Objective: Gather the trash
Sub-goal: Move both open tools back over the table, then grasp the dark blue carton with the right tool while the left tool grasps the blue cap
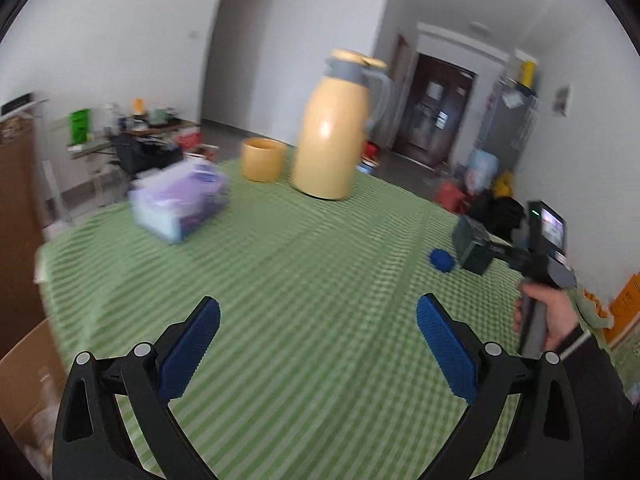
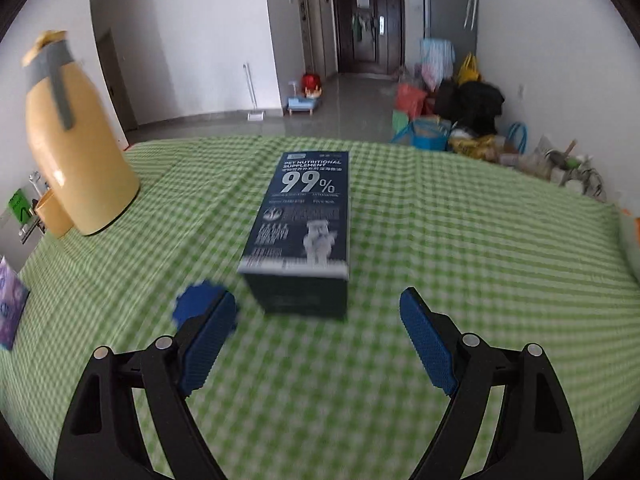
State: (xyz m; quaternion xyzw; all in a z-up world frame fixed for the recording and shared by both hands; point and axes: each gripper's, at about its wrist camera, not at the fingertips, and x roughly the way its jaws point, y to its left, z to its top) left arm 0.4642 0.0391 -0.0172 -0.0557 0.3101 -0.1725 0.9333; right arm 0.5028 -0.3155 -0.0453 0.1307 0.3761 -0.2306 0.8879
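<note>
A dark blue carton point(image 2: 304, 220) printed "Pet Nutritional Supplement 99%" lies flat on the green checked tablecloth point(image 2: 460, 240). Its near end sits just ahead of my right gripper point(image 2: 318, 300), which is open; the pads do not touch it. A crumpled blue ball point(image 2: 196, 304) lies left of the carton, partly hidden behind the left finger point(image 2: 208, 340). In the left wrist view my left gripper point(image 1: 318, 306) hangs open over bare cloth, holding nothing. The carton point(image 1: 474, 250) and the ball point(image 1: 442, 260) show far right there, beside a hand point(image 1: 552, 316) gripping the other tool's handle.
A tall yellow thermos jug point(image 1: 334, 136) and a yellow cup point(image 1: 262, 158) stand at the table's far side, a purple tissue pack point(image 1: 180, 200) to their left. A cardboard box point(image 1: 24, 392) sits below the table's left edge. Bags clutter the floor point(image 2: 460, 112) beyond.
</note>
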